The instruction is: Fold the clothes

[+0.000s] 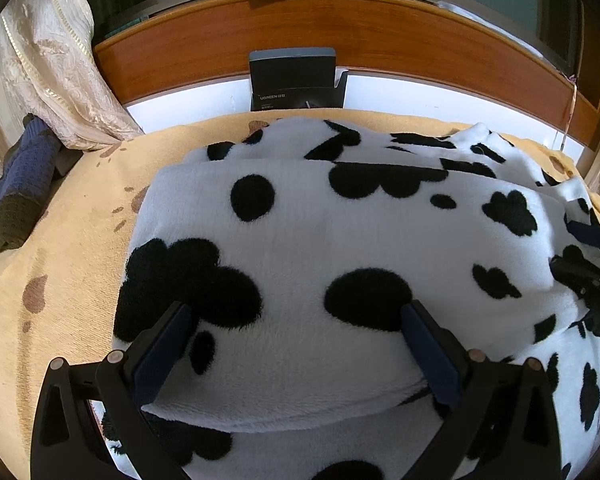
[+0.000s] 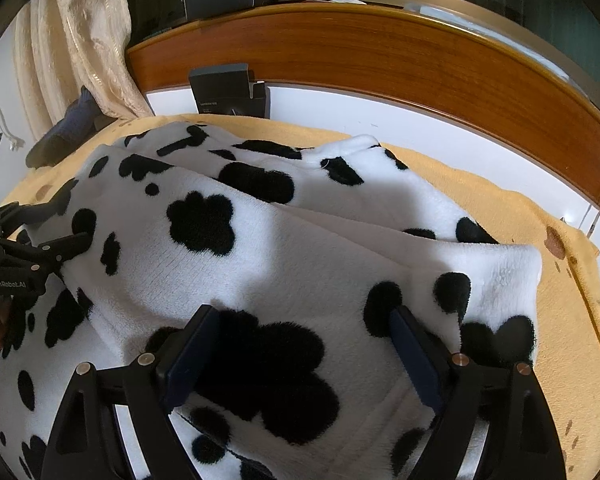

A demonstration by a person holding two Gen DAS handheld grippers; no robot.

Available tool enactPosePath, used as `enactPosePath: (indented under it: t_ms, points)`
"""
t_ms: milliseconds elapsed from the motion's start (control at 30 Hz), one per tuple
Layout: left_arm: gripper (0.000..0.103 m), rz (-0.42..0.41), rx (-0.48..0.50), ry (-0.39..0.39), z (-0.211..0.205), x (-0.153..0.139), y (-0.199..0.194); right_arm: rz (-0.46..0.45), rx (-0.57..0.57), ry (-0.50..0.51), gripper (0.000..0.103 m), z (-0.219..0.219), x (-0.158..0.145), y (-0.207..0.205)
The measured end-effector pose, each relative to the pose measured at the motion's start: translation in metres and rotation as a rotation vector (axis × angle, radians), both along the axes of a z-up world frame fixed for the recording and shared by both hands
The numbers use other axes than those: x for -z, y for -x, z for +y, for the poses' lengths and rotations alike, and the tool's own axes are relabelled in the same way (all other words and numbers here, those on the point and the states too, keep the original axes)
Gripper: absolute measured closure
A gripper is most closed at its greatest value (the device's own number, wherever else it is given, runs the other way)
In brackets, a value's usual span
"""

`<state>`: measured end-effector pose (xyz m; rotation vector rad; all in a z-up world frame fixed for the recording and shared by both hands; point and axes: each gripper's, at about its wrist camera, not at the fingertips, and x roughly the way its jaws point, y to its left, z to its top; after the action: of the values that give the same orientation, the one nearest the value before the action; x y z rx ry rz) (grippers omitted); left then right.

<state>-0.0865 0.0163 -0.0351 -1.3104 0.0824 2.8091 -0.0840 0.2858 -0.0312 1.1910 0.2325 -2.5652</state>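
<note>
A white fleece garment with black cow spots (image 1: 320, 220) lies folded in layers on a beige paw-print blanket (image 1: 72, 240). My left gripper (image 1: 296, 312) is open, its wide-set fingers straddling the near folded edge of the top layer. In the right wrist view the same garment (image 2: 300, 248) fills the middle. My right gripper (image 2: 304, 314) is open too, with the fleece's near right part lying between its fingers. Each gripper shows in the other's view: the right gripper (image 1: 580, 276) at the garment's right edge, the left gripper (image 2: 48, 248) at its left edge.
A black cardboard box (image 1: 296, 80) stands at the far side against a wooden board (image 1: 380, 40). A cream curtain (image 1: 52, 60) hangs at the far left above a dark blue knitted item (image 1: 20, 188). Bare blanket (image 2: 560, 320) lies right of the garment.
</note>
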Motion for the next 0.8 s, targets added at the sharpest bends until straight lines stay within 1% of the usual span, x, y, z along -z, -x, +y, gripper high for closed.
enactPosePath:
  t_ms: [200, 267, 533, 633, 800]
  points:
    - [0.000, 0.001, 0.001, 0.000, -0.0003, -0.0008, 0.0001, -0.008, -0.001, -0.014, 0.014, -0.0025, 0.0010, 0.0029]
    - [0.000, 0.000, 0.002, -0.001, -0.0006, -0.0010, 0.0004, -0.011, -0.001, -0.019, 0.012, -0.0034, 0.0014, 0.0038]
    - [0.000, 0.000, 0.001, 0.000, -0.0002, -0.0017, 0.0007, -0.007, 0.006, -0.024, 0.012, -0.0043, 0.0026, 0.0054]
    - [0.000, 0.000, 0.002, -0.002, -0.0003, -0.0018, 0.0006, 0.002, 0.012, -0.047, 0.012, -0.0077, 0.0033, 0.0051]
    - [0.000, -0.001, 0.002, -0.004, -0.0004, -0.0019, 0.0008, 0.003, 0.017, -0.058, 0.012, -0.0089, 0.0042, 0.0064]
